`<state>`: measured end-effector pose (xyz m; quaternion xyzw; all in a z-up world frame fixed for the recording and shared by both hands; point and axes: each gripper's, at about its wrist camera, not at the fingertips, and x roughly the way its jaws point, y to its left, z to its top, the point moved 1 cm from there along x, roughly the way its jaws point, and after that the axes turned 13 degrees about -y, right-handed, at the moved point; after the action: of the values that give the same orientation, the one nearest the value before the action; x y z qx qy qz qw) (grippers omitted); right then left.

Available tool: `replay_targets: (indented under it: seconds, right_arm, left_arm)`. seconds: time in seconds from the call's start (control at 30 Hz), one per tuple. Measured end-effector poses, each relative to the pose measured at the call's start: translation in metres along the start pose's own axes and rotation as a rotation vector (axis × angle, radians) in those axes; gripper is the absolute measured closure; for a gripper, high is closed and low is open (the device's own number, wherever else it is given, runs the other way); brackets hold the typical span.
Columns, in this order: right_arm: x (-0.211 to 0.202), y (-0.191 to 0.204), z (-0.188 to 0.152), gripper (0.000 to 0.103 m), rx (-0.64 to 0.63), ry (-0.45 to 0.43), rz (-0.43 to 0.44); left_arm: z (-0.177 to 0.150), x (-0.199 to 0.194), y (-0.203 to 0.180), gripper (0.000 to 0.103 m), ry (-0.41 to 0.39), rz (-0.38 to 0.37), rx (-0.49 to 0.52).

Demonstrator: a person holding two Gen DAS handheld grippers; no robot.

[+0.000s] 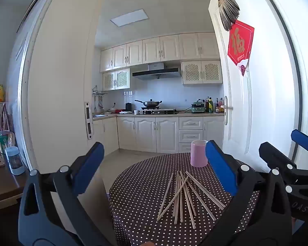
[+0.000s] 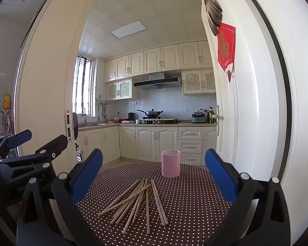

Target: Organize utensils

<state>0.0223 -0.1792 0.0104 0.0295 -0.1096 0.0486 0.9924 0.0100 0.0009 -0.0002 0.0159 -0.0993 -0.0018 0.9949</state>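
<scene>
With both grippers (image 1: 154, 170) (image 2: 154, 176) released, pinch one thin wooden chopstick (image 2: 147, 211) mid-table (image 2: 195, 194), then tip it into the pink cylindrical cup (image 2: 170, 165) by the far edge.

Pink cup (image 2: 170, 166); pale wood chopsticks (image 2: 137, 202); brown white-dotted tablecloth (image 2: 195, 205).

The left gripper (image 1: 154, 168) had black plastic arms with triangular cut-outs, silver round rivets at the joints and flat blue pads (image 1: 220, 167) on its fingers. The right gripper (image 2: 154, 174) matched it: black linkage, silver rivets, blue pads (image 2: 87, 175). Faint pale lettering marked one black arm.
</scene>
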Motion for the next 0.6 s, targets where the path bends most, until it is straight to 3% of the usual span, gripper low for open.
replay_targets:
  seconds: [0.6]
  right_arm:
    - [-0.0002, 0.0012, -0.0015, 0.007, -0.006, 0.001, 0.003]
  left_arm:
    - [-0.0007, -0.0003, 0.0008, 0.006, 0.000, -0.002, 0.010]
